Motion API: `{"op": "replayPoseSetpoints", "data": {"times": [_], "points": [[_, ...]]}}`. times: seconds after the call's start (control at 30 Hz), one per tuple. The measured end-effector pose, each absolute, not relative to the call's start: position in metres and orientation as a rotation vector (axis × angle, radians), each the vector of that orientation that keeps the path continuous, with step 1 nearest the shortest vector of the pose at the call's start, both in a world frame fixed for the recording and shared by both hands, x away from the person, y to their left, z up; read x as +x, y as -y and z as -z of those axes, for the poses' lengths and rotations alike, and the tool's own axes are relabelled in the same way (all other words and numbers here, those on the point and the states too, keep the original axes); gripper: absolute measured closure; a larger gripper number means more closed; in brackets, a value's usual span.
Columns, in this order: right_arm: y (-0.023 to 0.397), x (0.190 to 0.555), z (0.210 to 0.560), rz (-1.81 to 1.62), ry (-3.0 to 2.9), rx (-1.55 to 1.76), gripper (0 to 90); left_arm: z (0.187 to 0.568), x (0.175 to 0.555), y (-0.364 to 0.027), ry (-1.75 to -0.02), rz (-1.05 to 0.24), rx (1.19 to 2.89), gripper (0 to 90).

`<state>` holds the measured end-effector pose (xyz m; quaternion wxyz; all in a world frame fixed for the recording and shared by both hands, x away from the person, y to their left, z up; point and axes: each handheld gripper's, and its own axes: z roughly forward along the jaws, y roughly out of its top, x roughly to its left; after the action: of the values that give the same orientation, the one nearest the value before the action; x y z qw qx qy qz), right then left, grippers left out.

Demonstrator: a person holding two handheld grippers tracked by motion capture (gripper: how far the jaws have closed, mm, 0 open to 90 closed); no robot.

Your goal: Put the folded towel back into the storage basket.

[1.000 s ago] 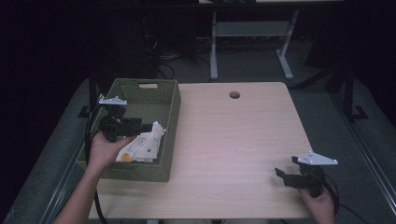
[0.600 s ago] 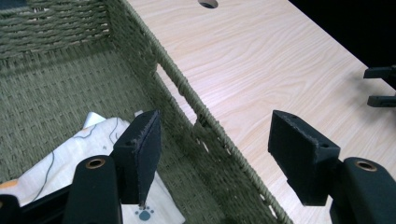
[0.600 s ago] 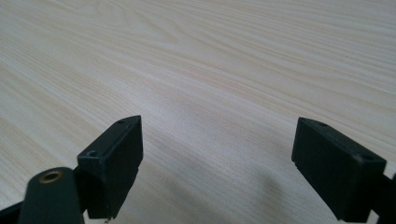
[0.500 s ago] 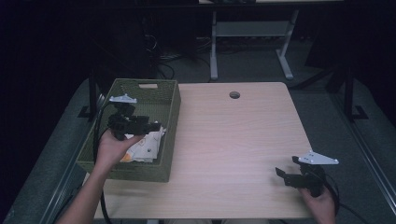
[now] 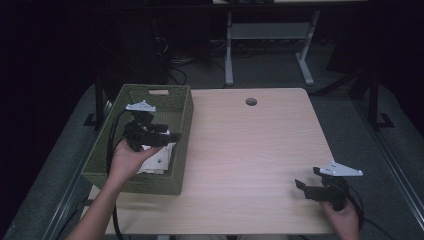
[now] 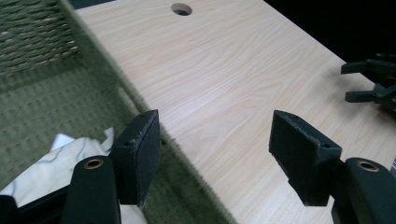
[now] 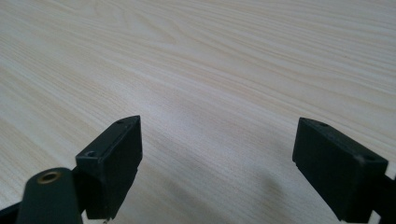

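Observation:
My left gripper (image 5: 169, 136) hangs over the green woven basket (image 5: 181, 107) at the table's left, pointing right across its near wall. Its jaws have just been opening and stand open with nothing between them. In the left gripper view, the left gripper (image 6: 215, 154) has its jaws astride the basket wall (image 6: 107, 65), with tabletop beyond. A crumpled white packet (image 5: 159, 161) lies in the basket below the hand; the white packet (image 6: 51, 161) sits at the lower left. My right gripper (image 5: 301, 186) rests open near the table's front right corner, and the right gripper (image 7: 217, 154) has bare wood between its jaws.
The light wooden table (image 5: 250, 150) has a round cable hole (image 5: 251, 101) near its far edge. Desk legs and cables stand on the dark floor beyond. The right gripper (image 6: 373, 81) lies far off at the right of the left gripper view.
My left gripper has shifted to the right and slightly upward over the basket, away from the white packet. The right gripper has stayed where it was.

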<state>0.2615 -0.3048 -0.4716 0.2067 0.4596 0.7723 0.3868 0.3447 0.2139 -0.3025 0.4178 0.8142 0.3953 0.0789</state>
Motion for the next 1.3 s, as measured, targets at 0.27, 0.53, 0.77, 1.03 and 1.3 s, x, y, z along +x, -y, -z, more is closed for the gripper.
{"op": "replayPoseSetpoints", "data": {"times": [0.27, 0.53, 0.77, 1.03, 1.3], "points": [[0.306, 0.261, 0.471, -1.084, -2.145, 1.284, 15.4, 0.3, 0.337, -0.189, -0.93, -0.195, 2.069, 33.7], [0.308, 0.26, 0.469, -1.093, -2.135, 1.291, 15.1, 0.301, 0.333, -0.167, -0.889, -0.189, 2.092, 33.4], [0.309, 0.26, 0.469, -1.099, -2.134, 1.291, 15.1, 0.303, 0.332, -0.151, -0.872, -0.18, 2.099, 32.5], [0.309, 0.26, 0.468, -1.102, -2.133, 1.291, 15.0, 0.306, 0.331, -0.133, -0.852, -0.167, 2.121, 30.3], [0.311, 0.26, 0.467, -1.108, -2.131, 1.287, 14.9, 0.311, 0.33, -0.114, -0.831, -0.15, 2.128, 29.4]]}}
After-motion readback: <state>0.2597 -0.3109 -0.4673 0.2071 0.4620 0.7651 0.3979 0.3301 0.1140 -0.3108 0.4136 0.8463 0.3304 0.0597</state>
